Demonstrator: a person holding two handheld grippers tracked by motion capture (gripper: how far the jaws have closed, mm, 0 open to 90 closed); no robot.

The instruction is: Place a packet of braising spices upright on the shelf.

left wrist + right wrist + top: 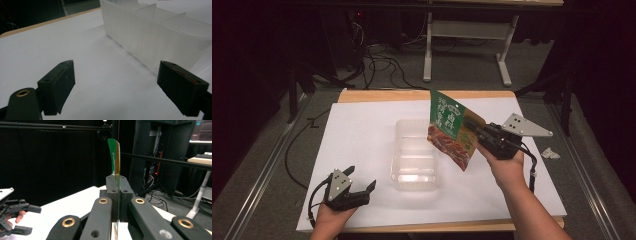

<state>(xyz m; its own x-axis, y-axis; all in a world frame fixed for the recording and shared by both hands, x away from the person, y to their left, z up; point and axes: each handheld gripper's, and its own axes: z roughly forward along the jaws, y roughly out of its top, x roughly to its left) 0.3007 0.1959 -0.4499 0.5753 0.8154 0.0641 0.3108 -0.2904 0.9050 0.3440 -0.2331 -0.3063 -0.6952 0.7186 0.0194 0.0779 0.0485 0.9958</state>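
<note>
My right gripper [473, 126] is shut on a green and red snack packet [453, 128], holding it up above the right edge of a clear plastic tray [414, 154]. In the right gripper view the packet [115, 157] stands edge-on, pinched between the two pads [117, 195]. My left gripper [360, 179] rests open on the white table near the front left corner, with nothing between its fingers. In the left gripper view its jaws stand wide apart [116, 83], and the tray's ribbed wall [140, 37] with dividers rises just ahead on the right.
The white board [362, 130] covers the table. A crumpled white scrap [550, 153] lies on the grey floor beyond the right edge. Cables [377, 65] and a table frame [467, 40] lie on the floor behind. My left gripper [15, 216] shows far off in the right gripper view.
</note>
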